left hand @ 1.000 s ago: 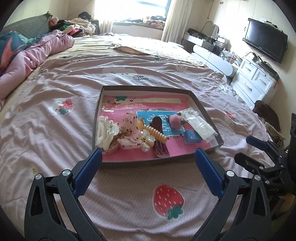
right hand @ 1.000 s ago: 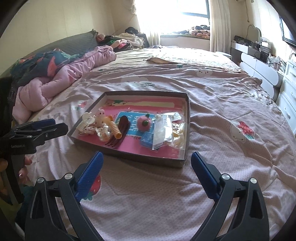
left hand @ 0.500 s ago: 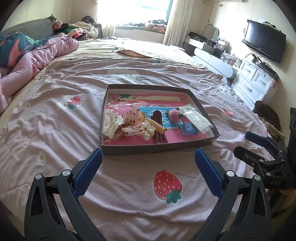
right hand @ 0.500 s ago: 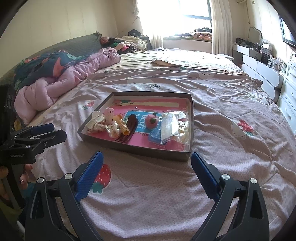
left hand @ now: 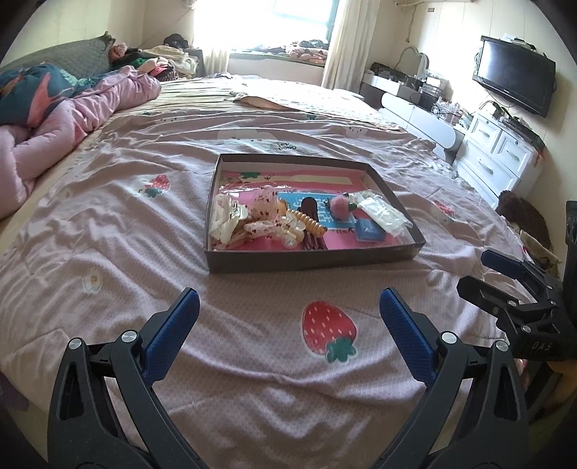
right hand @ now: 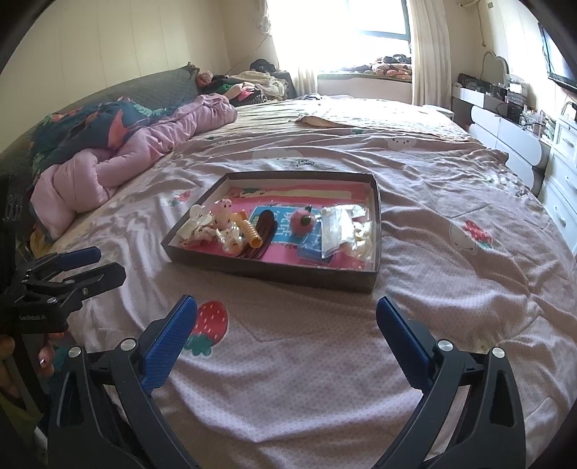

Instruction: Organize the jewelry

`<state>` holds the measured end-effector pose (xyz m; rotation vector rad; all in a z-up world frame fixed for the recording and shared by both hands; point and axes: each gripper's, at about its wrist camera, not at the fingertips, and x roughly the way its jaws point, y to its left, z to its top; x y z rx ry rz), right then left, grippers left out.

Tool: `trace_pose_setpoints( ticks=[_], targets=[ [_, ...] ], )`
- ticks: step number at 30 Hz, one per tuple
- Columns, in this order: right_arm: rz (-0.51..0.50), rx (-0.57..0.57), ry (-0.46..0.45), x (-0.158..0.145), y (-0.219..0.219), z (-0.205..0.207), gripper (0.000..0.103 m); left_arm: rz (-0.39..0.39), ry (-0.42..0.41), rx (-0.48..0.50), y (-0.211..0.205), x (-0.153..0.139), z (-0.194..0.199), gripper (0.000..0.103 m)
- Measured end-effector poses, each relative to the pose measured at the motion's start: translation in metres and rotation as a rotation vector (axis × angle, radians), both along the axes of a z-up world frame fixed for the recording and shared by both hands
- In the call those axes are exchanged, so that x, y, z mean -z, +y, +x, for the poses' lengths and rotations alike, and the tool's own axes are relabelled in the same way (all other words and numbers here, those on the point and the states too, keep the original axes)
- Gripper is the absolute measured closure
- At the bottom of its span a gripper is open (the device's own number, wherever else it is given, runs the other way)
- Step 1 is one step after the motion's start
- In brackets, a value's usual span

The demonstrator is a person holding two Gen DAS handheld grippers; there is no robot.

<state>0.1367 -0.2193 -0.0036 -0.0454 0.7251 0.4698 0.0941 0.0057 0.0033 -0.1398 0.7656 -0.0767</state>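
Note:
A shallow dark box with a pink lining lies on the bed. Inside are white hair claws, spotted bows, an orange spiral tie, a dark hair clip, a pink pompom, a blue card and clear bags. My left gripper is open and empty, well short of the box. My right gripper is open and empty, also in front of it. Each gripper also shows at the edge of the other view.
The bed has a pink strawberry-print cover. A rumpled pink quilt lies at the left. White drawers and a wall TV stand to the right. A window is at the far end.
Both grippers have drawn back and up from the box, which now sits farther off in both views. Both stay open and empty; the box contents have not moved.

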Motion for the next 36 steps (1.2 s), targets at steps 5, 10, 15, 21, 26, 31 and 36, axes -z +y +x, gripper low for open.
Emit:
trace_pose_setpoints(
  ticks=[5, 10, 15, 21, 26, 31, 36],
  targets=[
    [0.010, 0.017, 0.015, 0.009, 0.000, -0.009, 0.006, 0.005, 0.003, -0.005, -0.001, 0.004, -0.009, 0.011],
    [0.018, 0.024, 0.028, 0.018, 0.000, -0.020, 0.006, 0.008, 0.004, -0.012, -0.001, 0.009, -0.017, 0.011],
    [0.020, 0.020, 0.052, 0.026, 0.002, -0.025, 0.006, 0.009, 0.002, -0.016, -0.001, 0.012, -0.022, 0.011],
    [0.032, 0.027, 0.050, 0.027, 0.001, -0.028, 0.006, 0.008, 0.005, -0.019, -0.003, 0.013, -0.026, 0.011],
    [0.030, 0.032, 0.047, 0.027, -0.001, -0.028, 0.006, 0.011, 0.007, -0.020, -0.003, 0.013, -0.026, 0.011],
    [0.031, 0.032, 0.047, 0.027, -0.001, -0.027, 0.006, 0.011, 0.007, -0.021, -0.003, 0.014, -0.027, 0.011],
    [0.029, 0.033, 0.046, 0.027, -0.002, -0.027, 0.006, 0.016, 0.009, -0.023, -0.003, 0.014, -0.027, 0.011]
  ],
)
